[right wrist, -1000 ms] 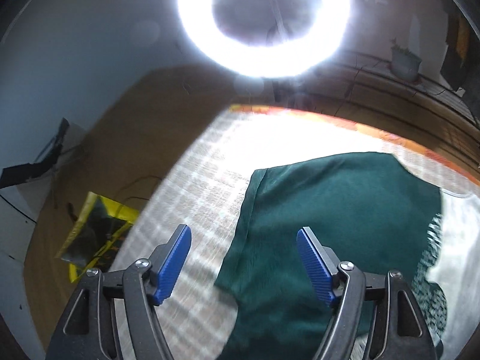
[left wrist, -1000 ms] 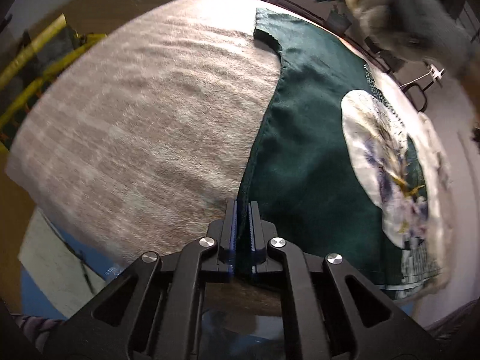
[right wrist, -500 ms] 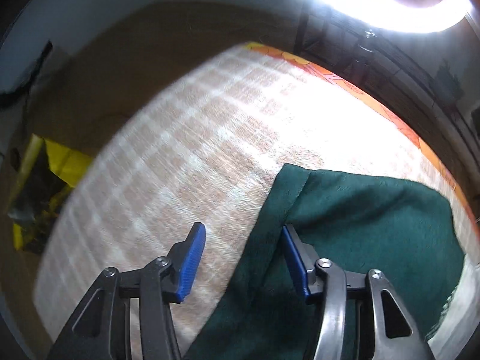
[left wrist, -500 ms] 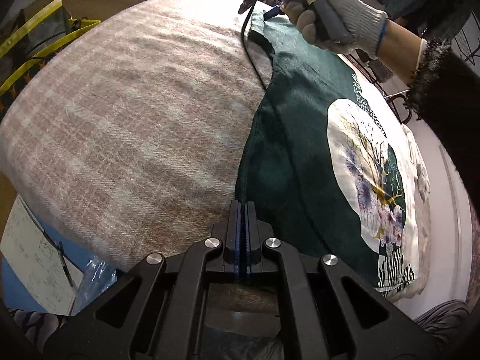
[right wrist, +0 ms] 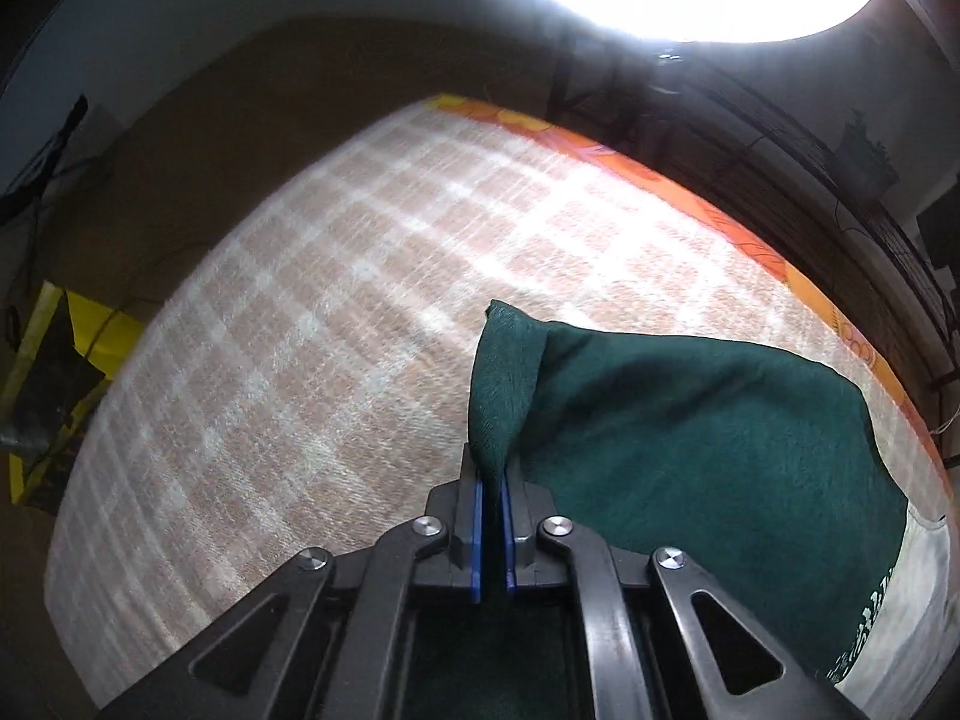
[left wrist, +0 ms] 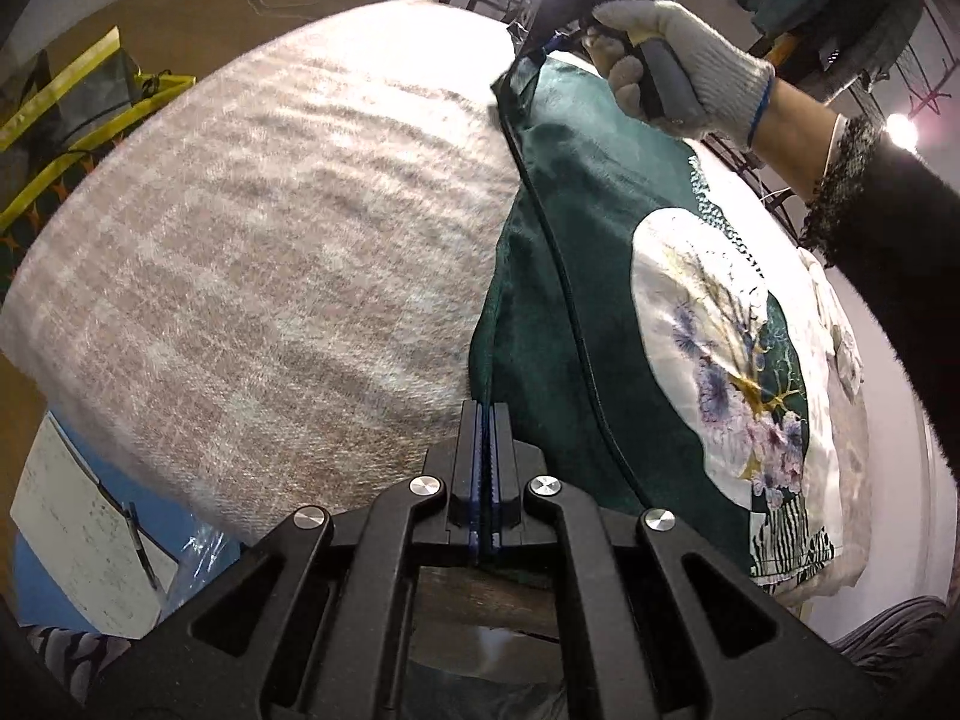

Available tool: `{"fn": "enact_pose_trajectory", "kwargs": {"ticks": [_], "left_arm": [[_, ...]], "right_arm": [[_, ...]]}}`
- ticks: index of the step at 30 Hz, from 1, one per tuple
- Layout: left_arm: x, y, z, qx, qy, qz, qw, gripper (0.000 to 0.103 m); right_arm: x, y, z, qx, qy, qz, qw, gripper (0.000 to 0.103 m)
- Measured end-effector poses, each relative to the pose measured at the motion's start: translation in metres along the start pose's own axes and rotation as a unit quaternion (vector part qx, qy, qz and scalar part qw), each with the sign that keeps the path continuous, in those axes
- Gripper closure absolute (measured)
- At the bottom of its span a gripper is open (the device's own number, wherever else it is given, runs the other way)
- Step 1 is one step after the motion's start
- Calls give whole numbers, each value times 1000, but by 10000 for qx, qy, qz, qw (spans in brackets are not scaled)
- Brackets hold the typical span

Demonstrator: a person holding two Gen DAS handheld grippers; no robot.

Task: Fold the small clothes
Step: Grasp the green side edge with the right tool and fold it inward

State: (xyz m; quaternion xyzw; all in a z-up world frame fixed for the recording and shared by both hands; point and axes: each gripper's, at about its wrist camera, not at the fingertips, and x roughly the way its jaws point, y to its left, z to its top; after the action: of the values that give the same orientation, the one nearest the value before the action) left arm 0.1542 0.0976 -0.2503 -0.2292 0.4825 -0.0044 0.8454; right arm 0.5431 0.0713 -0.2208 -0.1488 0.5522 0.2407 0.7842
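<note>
Now both tools pinch the velvety green garment [left wrist: 576, 276].

wide bare plaid blanket [left wrist: 270, 252] left of green garment [left wrist: 576, 324], gloved hand [left wrist: 678, 72] crowding far corner

Green garment [left wrist: 576, 276]: matt, soft napped cloth, with a smoother white printed panel [left wrist: 720, 348]. Checked blanket [left wrist: 270, 252]: fuzzy, coarse woven cloth. Gripper frame [right wrist: 492, 612]: matt black plastic, shiny metal rivets; blue pads [right wrist: 477, 534] ribbed. Glove [left wrist: 690, 60]: white knit.
</note>
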Motion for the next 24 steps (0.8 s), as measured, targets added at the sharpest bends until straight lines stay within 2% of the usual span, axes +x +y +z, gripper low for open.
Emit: {"fn": "enact_pose_trajectory", "kwargs": {"ticks": [7,12,20,24], "left_arm": [[-16,-26,0,424,-210,-127,9988,103],[-17,-58,-4,763,-207,-278,9965,103],[1,-122,-21,1429,110,-616,9877,103],[17,-148,-31,1617,390,-774,9830,103]], "right_arm": [[-43,-44,-6,503,-485,484,9964,102],[-65,-81,-18,725,-849,702,9913,103],[-85,-165,-67,1396,-1125,838,9802,103],[-79,-207,-94,1653,-1061,677,9782,103]]}}
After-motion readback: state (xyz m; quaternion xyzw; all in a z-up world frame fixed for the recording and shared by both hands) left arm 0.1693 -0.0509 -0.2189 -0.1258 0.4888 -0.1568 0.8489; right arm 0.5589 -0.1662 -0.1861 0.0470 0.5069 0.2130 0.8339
